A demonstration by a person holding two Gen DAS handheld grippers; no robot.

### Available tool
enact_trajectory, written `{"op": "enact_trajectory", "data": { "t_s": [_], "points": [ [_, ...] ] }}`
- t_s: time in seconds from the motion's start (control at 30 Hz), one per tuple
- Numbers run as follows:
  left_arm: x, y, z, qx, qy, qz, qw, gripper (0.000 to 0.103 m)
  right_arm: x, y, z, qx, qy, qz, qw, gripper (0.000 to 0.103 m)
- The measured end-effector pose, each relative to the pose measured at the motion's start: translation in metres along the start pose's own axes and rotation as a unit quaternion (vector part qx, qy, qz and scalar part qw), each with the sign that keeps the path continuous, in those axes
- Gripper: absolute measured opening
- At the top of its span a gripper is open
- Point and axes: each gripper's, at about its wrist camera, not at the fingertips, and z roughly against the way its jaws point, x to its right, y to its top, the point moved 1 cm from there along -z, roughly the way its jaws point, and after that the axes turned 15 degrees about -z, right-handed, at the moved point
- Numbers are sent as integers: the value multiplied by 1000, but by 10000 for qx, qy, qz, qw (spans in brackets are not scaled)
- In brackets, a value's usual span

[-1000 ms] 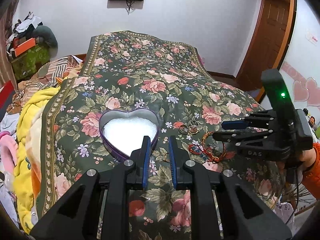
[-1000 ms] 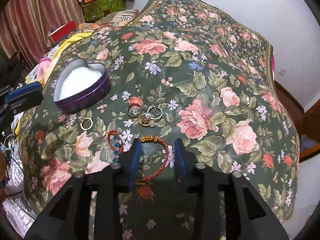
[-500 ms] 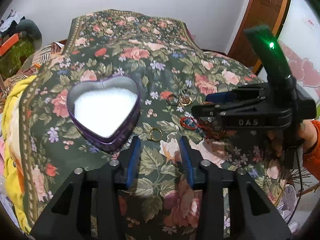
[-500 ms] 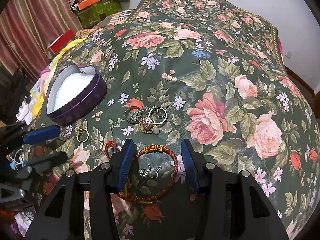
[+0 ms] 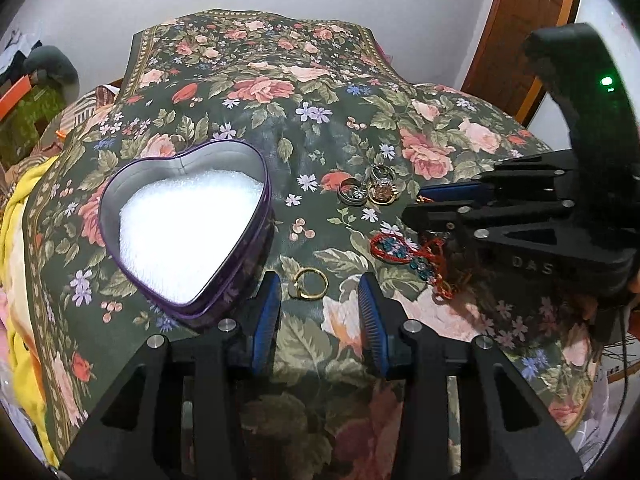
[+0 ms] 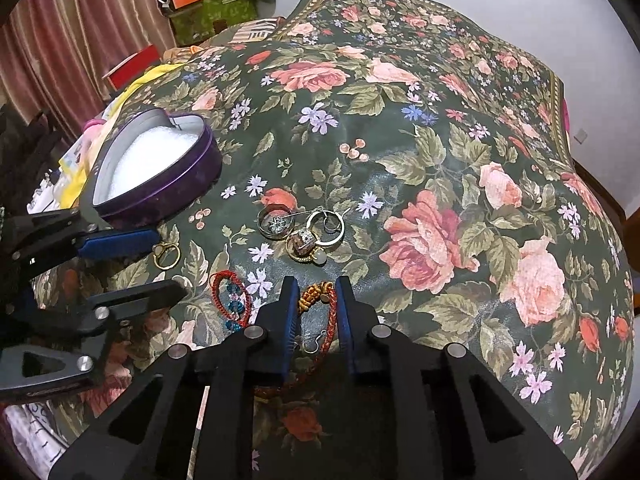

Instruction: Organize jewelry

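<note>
A small gold ring (image 5: 310, 285) lies on the floral cloth between the tips of my left gripper (image 5: 320, 298), which is open and not touching it. To its left sits the purple heart tin (image 5: 240, 280) with white foam inside. My right gripper (image 6: 317, 298) points down at an orange-red braided bracelet (image 6: 316, 294). Its jaws are closing and the pads squeeze the loop narrow. A small silver hook earring (image 6: 316, 344) lies inside that loop. A red cord bracelet with blue beads (image 6: 232, 300) lies just left of it. Several rings (image 6: 304, 232) are clustered beyond.
The floral cloth (image 5: 280, 92) covers a bed-like surface that drops away at its edges. A yellow blanket (image 5: 16, 240) hangs at the left. The left gripper (image 6: 132, 264) reaches in beside the gold ring (image 6: 166, 254). A wooden door (image 5: 520, 32) stands at the back right.
My left gripper dropped toward the cloth and opened around the gold ring. The right jaws, wide around the braided bracelet half a second ago, have closed in and pinched its loop.
</note>
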Motion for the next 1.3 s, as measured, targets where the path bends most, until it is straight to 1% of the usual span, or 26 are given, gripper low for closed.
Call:
{"op": "enact_trajectory", "data": {
  "t_s": [0.1,0.13,0.17,0.2,0.37,0.43,0.63,0.83,1.0,1.17,1.3],
  "points": [
    [2,2,-5,32,81,-60,9999,38,0,0,1,27,36,-18,10000,16],
    [3,2,-6,30,144,-101,9998,33,1,1,2,38,47,-38,10000,16],
    [3,3,-7,24,192,-128,9997,24,3,1,3,66,62,-68,9999,16],
    [3,4,-7,13,191,-134,9997,19,4,2,5,104,71,-104,9999,16],
    [3,4,-4,29,177,-83,9998,20,11,5,14,251,65,-227,9994,16],
    [3,4,0,59,93,-31,9999,20,13,7,21,318,76,-265,9991,16],
    [1,6,22,302,147,81,9994,20,11,18,53,721,129,-322,9968,16],
    [-9,13,60,710,389,170,9966,20,-3,32,83,1160,268,-287,9925,16],
    [-29,17,91,1008,636,309,9924,20,-28,41,96,1433,475,-191,9884,16],
    [-52,17,112,1186,859,427,9883,20,-51,49,94,1527,707,-131,9857,16],
    [-63,16,120,1247,986,459,9862,20,-69,58,81,1470,869,-104,9853,16]
  ]
}}
